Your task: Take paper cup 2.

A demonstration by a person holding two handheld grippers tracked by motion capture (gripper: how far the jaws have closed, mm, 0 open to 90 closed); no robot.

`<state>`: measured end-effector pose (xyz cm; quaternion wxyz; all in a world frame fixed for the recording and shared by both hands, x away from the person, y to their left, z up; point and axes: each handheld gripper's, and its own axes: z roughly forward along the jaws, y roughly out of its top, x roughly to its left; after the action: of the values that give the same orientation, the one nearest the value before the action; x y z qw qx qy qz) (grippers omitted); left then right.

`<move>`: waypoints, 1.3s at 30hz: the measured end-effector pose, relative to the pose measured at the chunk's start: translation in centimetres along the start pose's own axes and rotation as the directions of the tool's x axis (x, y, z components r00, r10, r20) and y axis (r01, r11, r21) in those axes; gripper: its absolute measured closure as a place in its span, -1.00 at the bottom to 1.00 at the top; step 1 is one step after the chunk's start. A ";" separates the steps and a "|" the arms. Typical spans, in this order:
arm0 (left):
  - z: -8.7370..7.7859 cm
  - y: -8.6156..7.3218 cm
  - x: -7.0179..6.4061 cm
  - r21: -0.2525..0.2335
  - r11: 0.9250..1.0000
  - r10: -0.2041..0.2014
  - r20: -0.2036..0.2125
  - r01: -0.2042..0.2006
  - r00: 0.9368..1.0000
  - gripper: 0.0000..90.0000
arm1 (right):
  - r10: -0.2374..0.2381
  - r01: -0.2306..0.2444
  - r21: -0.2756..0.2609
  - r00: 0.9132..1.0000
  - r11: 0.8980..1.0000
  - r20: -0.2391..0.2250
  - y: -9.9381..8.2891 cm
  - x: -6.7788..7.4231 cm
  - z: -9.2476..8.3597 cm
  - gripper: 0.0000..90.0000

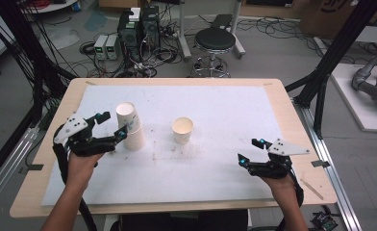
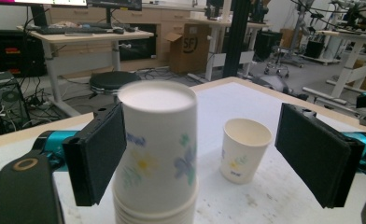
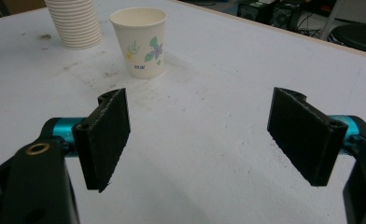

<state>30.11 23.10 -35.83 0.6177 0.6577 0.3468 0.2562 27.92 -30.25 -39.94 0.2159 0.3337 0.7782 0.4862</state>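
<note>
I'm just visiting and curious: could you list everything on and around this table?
cup stack: one, white with flower print, left part of the sheet, upside down, between the left claw's jaws.
single cup: one, white with flower print, upright, middle of the sheet.
sheet: one, white, stained, covers the table.
table: one, light wood.
stool: one, black, on the floor behind the table.
computer boxes: several, dark and pale, floor behind the table.
left claw: one, black, open around the stack.
right claw: one, black, open over bare sheet.
hands: two, from the near edge.
</note>
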 end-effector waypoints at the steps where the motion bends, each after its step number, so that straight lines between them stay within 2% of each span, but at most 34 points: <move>1: 0.3 0.4 0.2 0.007 1.000 -0.002 0.001 0.002 1.000 -0.63 | 0.000 0.000 -0.002 1.000 1.000 0.001 0.0 0.0 0.0 -0.52; 3: 0.9 1.1 0.6 0.018 1.000 0.001 0.002 -0.001 1.000 -0.63 | 0.000 0.000 -0.005 1.000 1.000 -0.001 0.1 0.0 0.0 -0.52; 6: 2.4 1.8 1.3 0.069 0.998 0.006 -0.003 -0.006 1.000 -0.66 | 0.001 -0.001 -0.008 1.000 1.000 0.000 0.1 0.0 -0.1 -0.52; 9: 3.7 2.0 1.5 0.126 0.992 0.022 -0.010 -0.020 1.000 -0.66 | 0.003 -0.003 -0.007 1.000 1.000 0.000 0.1 0.0 -0.1 -0.52; 12: 4.9 1.9 1.8 0.184 0.982 0.030 -0.008 -0.028 1.000 -0.66 | -0.001 0.001 -0.004 1.000 1.000 -0.002 0.1 0.0 -0.1 -0.52; 16: 5.8 1.6 2.2 0.217 0.976 0.019 -0.011 -0.016 1.000 -0.63 | 0.004 -0.004 -0.005 1.000 1.000 -0.002 0.1 0.0 -0.2 -0.52; 19: 6.1 1.4 2.4 0.228 0.974 0.011 -0.004 -0.010 1.000 -0.45 | 0.006 -0.006 -0.004 1.000 1.000 0.000 0.0 0.0 -0.3 -0.52; 23: 6.1 1.4 2.5 0.220 0.975 0.018 0.012 -0.021 1.000 -0.25 | 0.006 -0.006 -0.003 1.000 1.000 0.000 0.0 0.0 -0.3 -0.52; 27: 6.0 1.5 2.4 0.202 0.979 0.021 0.015 -0.024 1.000 -0.24 | 0.005 -0.005 -0.007 1.000 1.000 -0.004 0.1 0.0 -0.3 -0.52; 30: 5.6 1.9 2.3 0.165 0.986 0.027 0.022 -0.030 0.999 -0.24 | -0.001 0.001 -0.009 1.000 1.000 -0.003 0.1 0.1 -0.3 -0.52; 34: 5.0 2.6 2.3 0.133 0.991 0.028 0.028 -0.032 0.999 -0.23 | 0.006 -0.006 -0.006 1.000 1.000 -0.007 0.2 0.1 -0.2 -0.52; 36: 4.6 3.3 2.2 0.099 0.995 0.027 0.036 -0.031 0.999 -0.23 | 0.003 -0.003 -0.008 1.000 1.000 -0.007 0.2 0.1 -0.2 -0.52; 39: 4.1 4.2 2.0 0.069 0.997 0.037 0.041 -0.040 0.998 -0.22 | 0.005 -0.005 -0.007 1.000 1.000 -0.007 0.2 0.0 -0.2 -0.52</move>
<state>35.10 22.04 -32.33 0.5961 0.6904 0.3304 0.2427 27.85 -30.27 -39.73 0.2134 0.3331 0.7764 0.4907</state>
